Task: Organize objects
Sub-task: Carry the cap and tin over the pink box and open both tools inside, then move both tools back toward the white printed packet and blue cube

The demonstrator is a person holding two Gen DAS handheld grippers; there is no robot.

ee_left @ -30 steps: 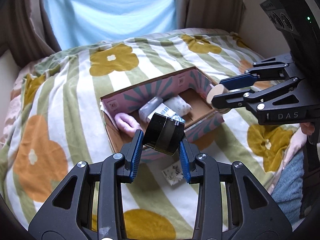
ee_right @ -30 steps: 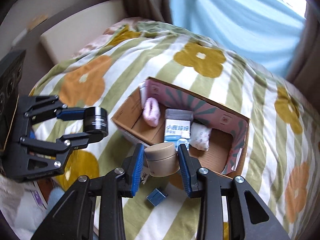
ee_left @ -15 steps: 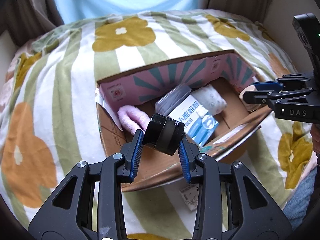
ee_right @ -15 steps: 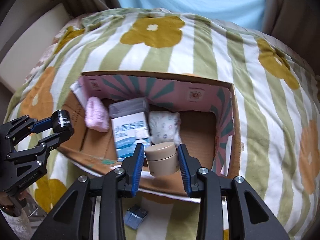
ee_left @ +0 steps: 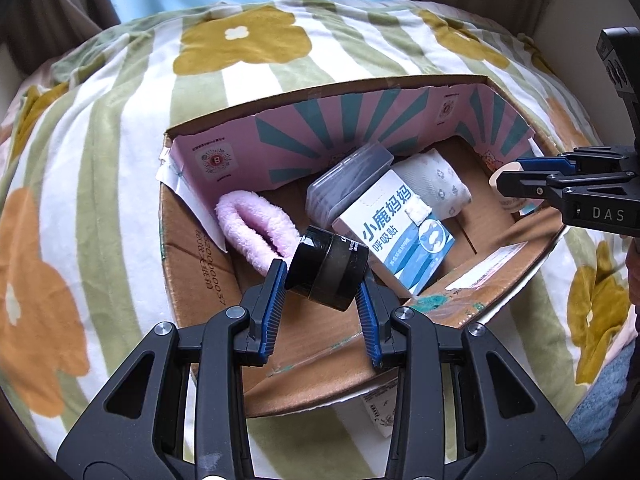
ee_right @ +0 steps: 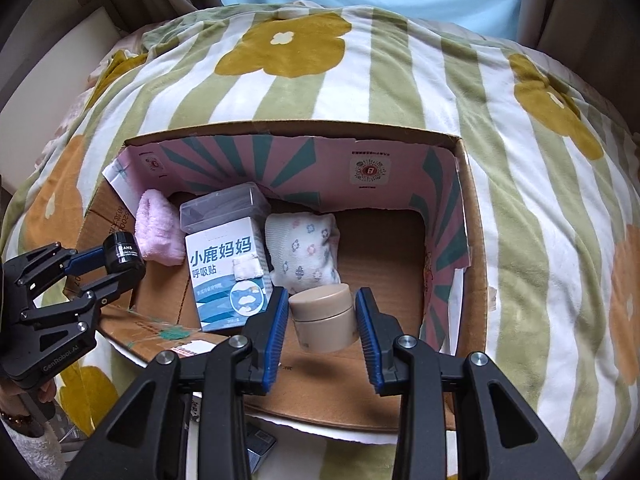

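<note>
An open cardboard box [ee_left: 188, 256] [ee_right: 468, 216] with a pink and teal lining lies on the flowered blanket. My left gripper [ee_left: 322, 276] [ee_right: 116, 266] is shut on a black jar [ee_left: 328, 270] [ee_right: 122, 256], tilted, over the box's near left part. My right gripper [ee_right: 322, 318] [ee_left: 508, 184] is shut on a beige jar [ee_right: 324, 318] [ee_left: 506, 176] over the box's near right part. Inside lie a pink fluffy item [ee_left: 256, 228] [ee_right: 158, 236], a white and blue carton [ee_left: 394, 232] [ee_right: 228, 276], a clear plastic case [ee_left: 348, 180] [ee_right: 222, 210] and a white flowered pouch [ee_left: 432, 180] [ee_right: 302, 248].
The striped flower blanket [ee_left: 100, 160] [ee_right: 540, 200] covers the bed around the box. A small printed packet [ee_left: 376, 412] lies on the blanket in front of the box, and a small blue item [ee_right: 260, 444] lies there too. Curtains and a pale blue sheet hang behind the bed.
Both grippers have come down and forward over the box with their jars still held. The box fills much more of both views now than a second ago.
</note>
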